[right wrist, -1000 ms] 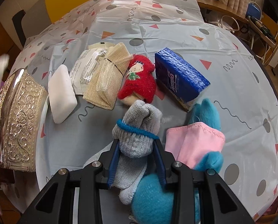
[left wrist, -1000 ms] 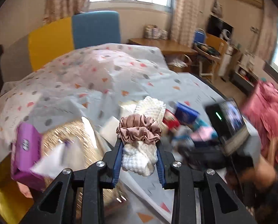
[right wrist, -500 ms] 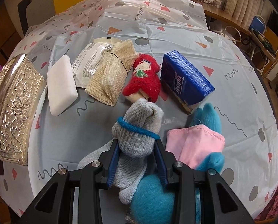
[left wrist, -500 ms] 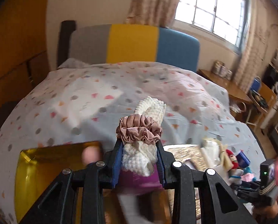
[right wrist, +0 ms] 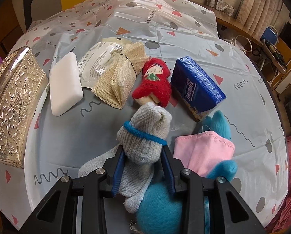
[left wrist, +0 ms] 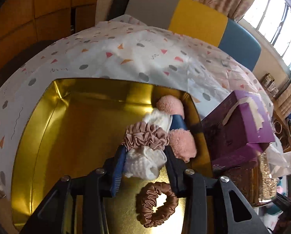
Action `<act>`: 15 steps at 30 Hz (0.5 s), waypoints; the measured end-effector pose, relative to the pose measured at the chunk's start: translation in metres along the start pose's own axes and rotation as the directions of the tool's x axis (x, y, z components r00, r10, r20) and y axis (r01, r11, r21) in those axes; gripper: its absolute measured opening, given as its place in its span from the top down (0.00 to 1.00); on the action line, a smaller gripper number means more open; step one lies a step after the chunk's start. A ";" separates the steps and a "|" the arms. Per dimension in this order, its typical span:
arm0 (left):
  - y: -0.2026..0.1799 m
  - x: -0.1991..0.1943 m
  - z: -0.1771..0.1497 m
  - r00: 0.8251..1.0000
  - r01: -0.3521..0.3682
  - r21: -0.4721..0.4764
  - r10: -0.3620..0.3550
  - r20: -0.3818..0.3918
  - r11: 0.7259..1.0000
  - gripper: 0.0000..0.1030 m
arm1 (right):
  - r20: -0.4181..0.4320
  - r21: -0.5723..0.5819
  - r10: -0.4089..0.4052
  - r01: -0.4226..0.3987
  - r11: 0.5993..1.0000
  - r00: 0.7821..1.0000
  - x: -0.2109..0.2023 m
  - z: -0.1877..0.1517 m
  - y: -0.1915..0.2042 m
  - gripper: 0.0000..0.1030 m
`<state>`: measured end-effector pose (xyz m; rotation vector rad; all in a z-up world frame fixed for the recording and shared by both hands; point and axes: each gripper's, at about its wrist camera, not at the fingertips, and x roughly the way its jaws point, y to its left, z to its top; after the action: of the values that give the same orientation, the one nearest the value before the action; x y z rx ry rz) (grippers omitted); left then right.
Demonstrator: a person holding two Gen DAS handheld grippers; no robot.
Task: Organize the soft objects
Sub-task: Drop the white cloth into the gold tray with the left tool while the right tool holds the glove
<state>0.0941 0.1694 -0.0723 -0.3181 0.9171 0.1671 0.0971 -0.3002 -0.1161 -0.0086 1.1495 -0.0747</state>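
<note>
My left claw (left wrist: 145,156), jaws just opening, hangs over the gold tin (left wrist: 71,128) with the white knit roll (left wrist: 143,161) loose between them, low centre of frame, so it drops beside the pink socks (left wrist: 181,144) and brown scrunchie (left wrist: 157,204). My right claw (right wrist: 142,167) pinches the grey sock bundle (right wrist: 143,134) above the table (right wrist: 184,31), lower centre, I judge waiting its turn.

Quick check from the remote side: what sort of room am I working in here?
Most likely a lived-in home room, not a lab: a table under a plastic tablecloth with coloured triangles and dots, a grey, yellow and blue upholstered backrest behind it, a curtained window, and a cluttered wooden side desk.
</note>
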 end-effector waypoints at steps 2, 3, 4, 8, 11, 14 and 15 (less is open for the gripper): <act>-0.005 0.002 -0.003 1.000 0.000 0.021 0.000 -0.001 1.000 0.50 | 0.002 0.001 -0.001 0.001 1.000 1.000 0.000 0.000 0.000 0.65; -0.008 0.000 -0.005 1.000 -0.005 0.031 0.005 0.005 1.000 0.48 | 0.003 0.001 -0.001 0.001 1.000 1.000 0.000 0.000 -0.001 0.65; -0.010 -0.002 -0.008 1.000 -0.009 0.043 0.009 0.010 0.999 0.46 | 0.005 -0.002 -0.002 0.002 1.000 1.000 0.000 -0.001 0.000 0.65; -0.018 -0.017 -0.021 0.999 -0.031 0.096 0.028 0.039 0.995 0.41 | 0.011 -0.011 -0.007 0.007 1.000 1.000 -0.001 -0.001 0.001 0.66; -0.020 -0.030 -0.029 0.997 -0.047 0.121 0.039 0.066 0.992 0.35 | 0.016 -0.018 -0.007 0.007 1.000 1.000 -0.002 0.000 0.003 0.69; -0.020 -0.043 -0.036 0.995 -0.058 0.138 0.046 0.089 0.989 0.31 | 0.029 -0.009 0.016 -0.016 1.000 0.999 -0.004 0.000 0.003 0.73; -0.019 -0.047 -0.037 0.994 -0.060 0.144 0.046 0.097 0.988 0.30 | 0.036 -0.010 0.028 -0.027 1.000 0.999 -0.005 0.001 0.003 0.74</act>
<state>0.0431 0.1381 -0.0518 -0.1479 0.8410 0.1613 0.0956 -0.2967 -0.1112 -0.0027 1.1134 -0.0445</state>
